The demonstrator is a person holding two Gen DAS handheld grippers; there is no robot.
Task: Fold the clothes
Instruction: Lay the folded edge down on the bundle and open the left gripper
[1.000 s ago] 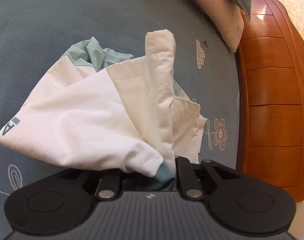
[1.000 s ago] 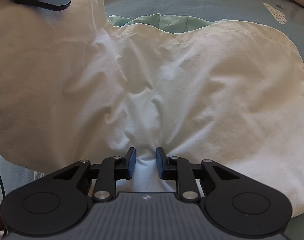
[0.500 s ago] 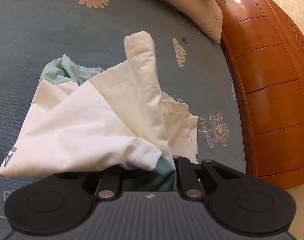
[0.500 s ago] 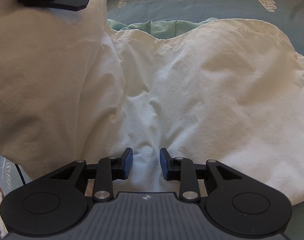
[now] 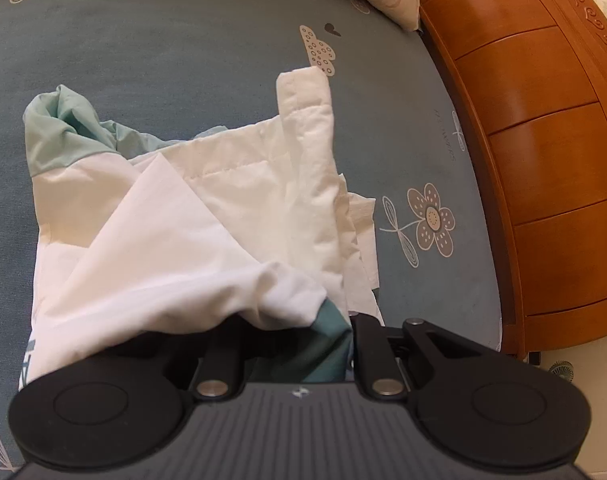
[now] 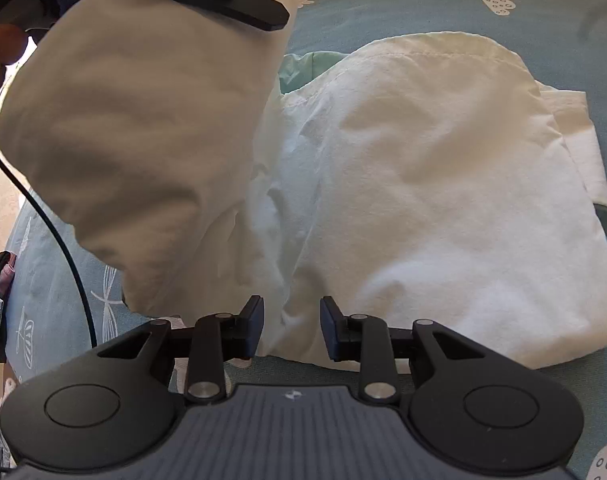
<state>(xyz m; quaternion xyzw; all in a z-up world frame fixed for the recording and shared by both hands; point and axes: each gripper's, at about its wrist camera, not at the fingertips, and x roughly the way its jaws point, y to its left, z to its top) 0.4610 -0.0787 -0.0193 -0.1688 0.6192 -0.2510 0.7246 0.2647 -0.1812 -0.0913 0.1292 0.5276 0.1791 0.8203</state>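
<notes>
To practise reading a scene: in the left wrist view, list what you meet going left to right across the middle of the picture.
Mint-green cloth → white garment → flower print on the bedsheet → wooden footboard.

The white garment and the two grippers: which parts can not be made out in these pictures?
- Left wrist view: the left gripper fingertips are hidden under the white garment, so its grip cannot be read there.
- Left wrist view: the teal lettering is cut off by a fold.
- Right wrist view: lifted cloth hides the bedsheet beneath.
</notes>
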